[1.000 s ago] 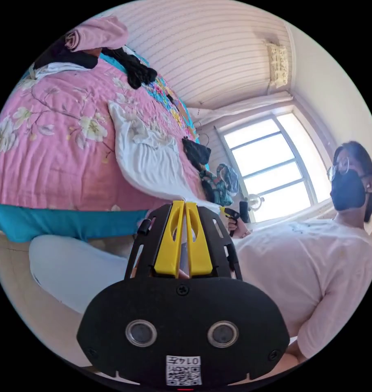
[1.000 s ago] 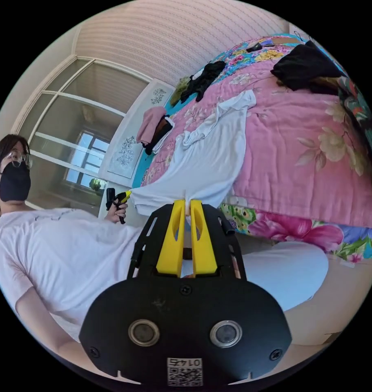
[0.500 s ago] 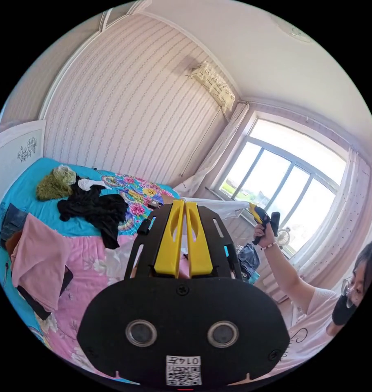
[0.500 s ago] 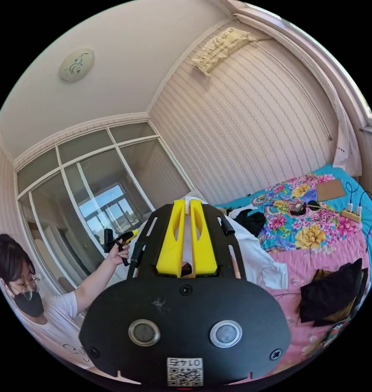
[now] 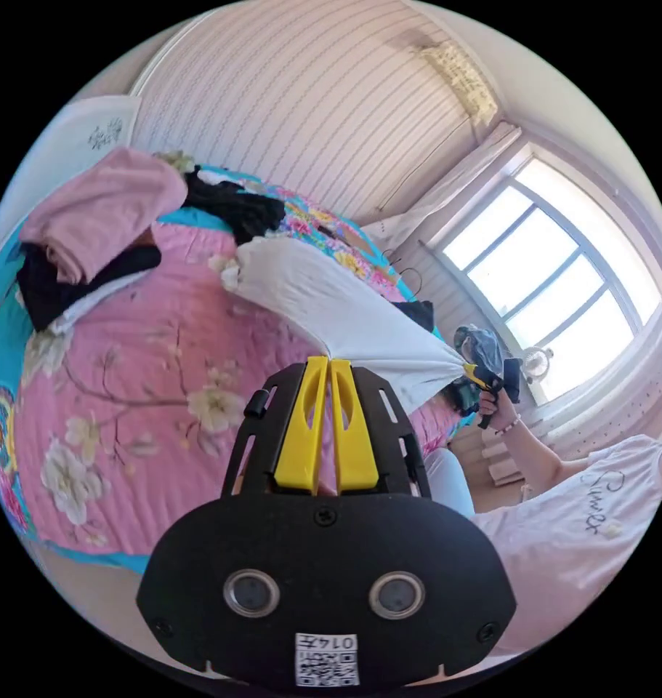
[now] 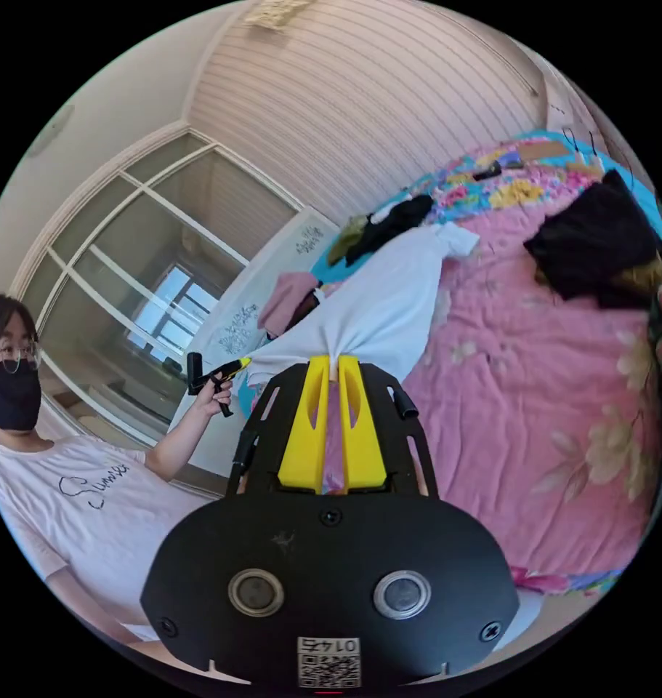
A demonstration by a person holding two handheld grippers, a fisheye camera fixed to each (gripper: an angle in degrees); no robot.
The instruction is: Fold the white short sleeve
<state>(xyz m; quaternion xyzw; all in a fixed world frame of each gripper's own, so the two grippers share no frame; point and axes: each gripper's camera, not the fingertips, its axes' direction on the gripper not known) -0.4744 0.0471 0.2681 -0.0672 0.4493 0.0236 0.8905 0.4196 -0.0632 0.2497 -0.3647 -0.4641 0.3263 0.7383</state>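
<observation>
The white short-sleeve shirt (image 5: 331, 305) is stretched taut above the pink flowered quilt (image 5: 127, 363), its far end resting on the bed. My left gripper (image 5: 329, 359) is shut on one corner of the near edge. The right gripper (image 5: 470, 372), held in a hand, pinches the other corner. In the right gripper view the shirt (image 6: 381, 305) fans out from my right gripper (image 6: 331, 358), whose yellow jaws are shut on the cloth. The left gripper (image 6: 242, 361) grips the edge further left. The quilt (image 6: 534, 392) lies beneath.
A pink garment on dark clothes (image 5: 98, 211) and a black heap (image 5: 236, 203) lie at the bed's far side. Another black garment (image 6: 599, 240) sits on the quilt to the right. The person (image 6: 76, 494) stands at the bed's edge, with a window (image 5: 549, 269) behind.
Half a second ago both grippers held the shirt high in the air; they have come down and the shirt now stretches low over the quilt. Both stay shut on it.
</observation>
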